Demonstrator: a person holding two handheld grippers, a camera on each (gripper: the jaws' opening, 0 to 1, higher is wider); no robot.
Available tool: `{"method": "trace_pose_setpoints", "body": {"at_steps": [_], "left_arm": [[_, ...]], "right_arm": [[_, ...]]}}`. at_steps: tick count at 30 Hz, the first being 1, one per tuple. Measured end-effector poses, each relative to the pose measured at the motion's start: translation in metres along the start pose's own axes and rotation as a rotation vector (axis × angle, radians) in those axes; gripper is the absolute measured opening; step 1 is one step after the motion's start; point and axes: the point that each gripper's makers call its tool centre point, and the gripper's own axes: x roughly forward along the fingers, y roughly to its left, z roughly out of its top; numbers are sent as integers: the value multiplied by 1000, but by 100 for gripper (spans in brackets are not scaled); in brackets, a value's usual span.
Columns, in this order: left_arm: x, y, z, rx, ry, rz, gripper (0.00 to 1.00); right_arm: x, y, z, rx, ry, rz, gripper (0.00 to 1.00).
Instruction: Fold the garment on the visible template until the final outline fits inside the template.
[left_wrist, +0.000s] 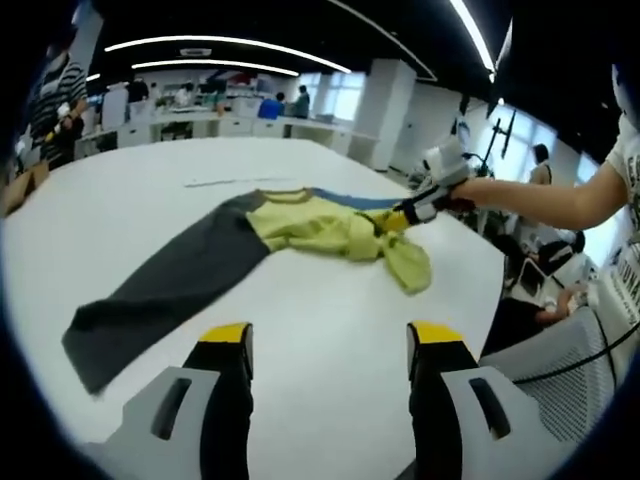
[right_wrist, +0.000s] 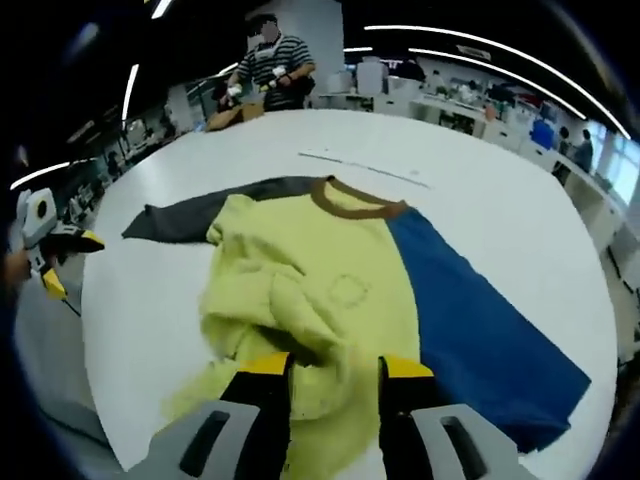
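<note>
Early fold step: my right gripper (right_wrist: 334, 385) jaws pinch the bunched yellow hem of the garment (right_wrist: 330, 290) lying ahead on the white table (right_wrist: 520, 210), while my left gripper (left_wrist: 330, 345), jaws parted and empty, must next take the grey sleeve (left_wrist: 170, 290) ahead.

Garment (right_wrist: 330, 300) hem hidden behind right hand-held gripper (right_wrist: 335, 385) jaws; grip on cloth unclear. Template outline on desk (left_wrist: 150, 190) beyond garment collar too faint to trace.
</note>
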Motion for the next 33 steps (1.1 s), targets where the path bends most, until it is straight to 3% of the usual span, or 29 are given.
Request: {"method": "trace_pose_setpoints", "body": {"at_steps": [5,12,22,33], "left_arm": [[10,-2,11,-42,-22,-27,58],[28,-5,24,-56,-38,-55,54],[57,-5,37,-94,-47,-77,46],[88,-6,38,-98,-30,-82,39]], "right_arm": [[-12,14,-1,26,-4,21,46],[-26,44,-4,26,-4,68,53],[-39,74,-18,29,9,102,52],[-41,110,-35,54,12,147,46]]}}
